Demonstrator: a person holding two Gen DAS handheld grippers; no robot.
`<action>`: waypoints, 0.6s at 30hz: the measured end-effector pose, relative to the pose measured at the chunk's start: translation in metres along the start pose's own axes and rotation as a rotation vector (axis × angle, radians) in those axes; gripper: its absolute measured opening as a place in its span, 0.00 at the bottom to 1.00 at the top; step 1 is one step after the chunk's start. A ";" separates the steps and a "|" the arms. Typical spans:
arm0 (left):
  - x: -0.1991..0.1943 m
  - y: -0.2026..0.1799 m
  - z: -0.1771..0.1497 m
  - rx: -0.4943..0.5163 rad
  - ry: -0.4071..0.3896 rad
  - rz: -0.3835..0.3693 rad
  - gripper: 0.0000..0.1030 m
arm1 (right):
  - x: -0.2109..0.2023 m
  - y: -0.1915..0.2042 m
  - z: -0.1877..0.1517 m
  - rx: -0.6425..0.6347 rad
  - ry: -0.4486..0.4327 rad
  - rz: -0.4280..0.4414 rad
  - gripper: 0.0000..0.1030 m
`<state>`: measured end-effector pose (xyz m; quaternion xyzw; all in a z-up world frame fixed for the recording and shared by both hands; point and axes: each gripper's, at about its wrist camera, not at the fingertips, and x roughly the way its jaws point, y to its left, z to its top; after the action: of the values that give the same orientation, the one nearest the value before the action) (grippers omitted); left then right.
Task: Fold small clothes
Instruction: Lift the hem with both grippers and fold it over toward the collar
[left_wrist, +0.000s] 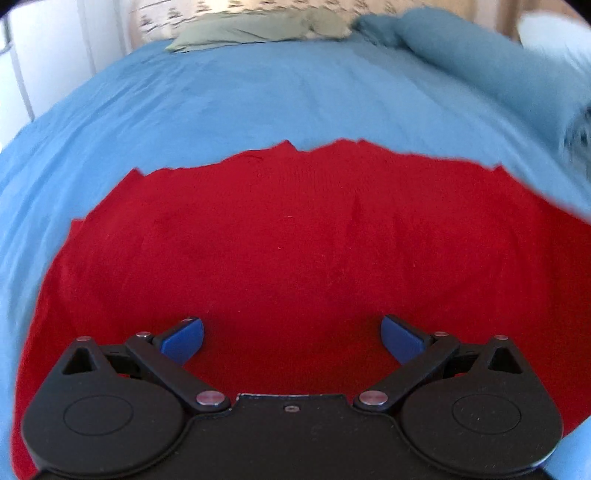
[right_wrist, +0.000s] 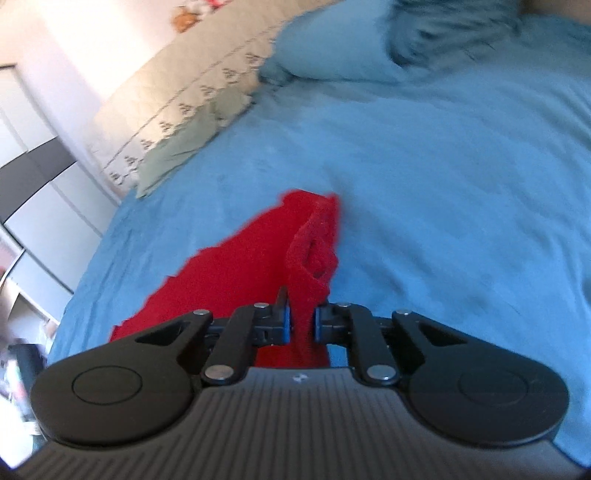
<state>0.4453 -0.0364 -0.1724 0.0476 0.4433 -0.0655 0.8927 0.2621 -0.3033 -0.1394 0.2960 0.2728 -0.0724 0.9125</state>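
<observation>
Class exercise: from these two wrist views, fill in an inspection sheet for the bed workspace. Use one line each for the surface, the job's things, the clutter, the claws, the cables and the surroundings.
Surface: blue bed cover, lightly creased, blurred in places.
Job's things: red knitted garment spread on the cover; one edge is bunched and lifted in the right wrist view.
Clutter: green pillow and a rolled blue duvet at the far end.
Claws: left claw open above the garment, nothing between its pads; right claw shut on the red garment's edge.
Cables: nothing seen.
Surroundings: patterned quilted headboard; white wardrobe doors with a dark band to the side.
</observation>
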 end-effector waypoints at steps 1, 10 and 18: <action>0.001 0.001 0.004 0.017 0.017 -0.008 1.00 | -0.001 0.013 0.004 -0.020 -0.003 0.011 0.26; -0.057 0.123 -0.002 -0.092 0.025 -0.138 1.00 | 0.011 0.175 0.008 -0.297 0.039 0.326 0.25; -0.084 0.212 -0.069 -0.157 0.076 -0.076 1.00 | 0.076 0.263 -0.111 -0.607 0.345 0.515 0.25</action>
<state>0.3741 0.1888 -0.1412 -0.0369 0.4822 -0.0626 0.8731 0.3525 -0.0222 -0.1235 0.0804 0.3474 0.2919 0.8875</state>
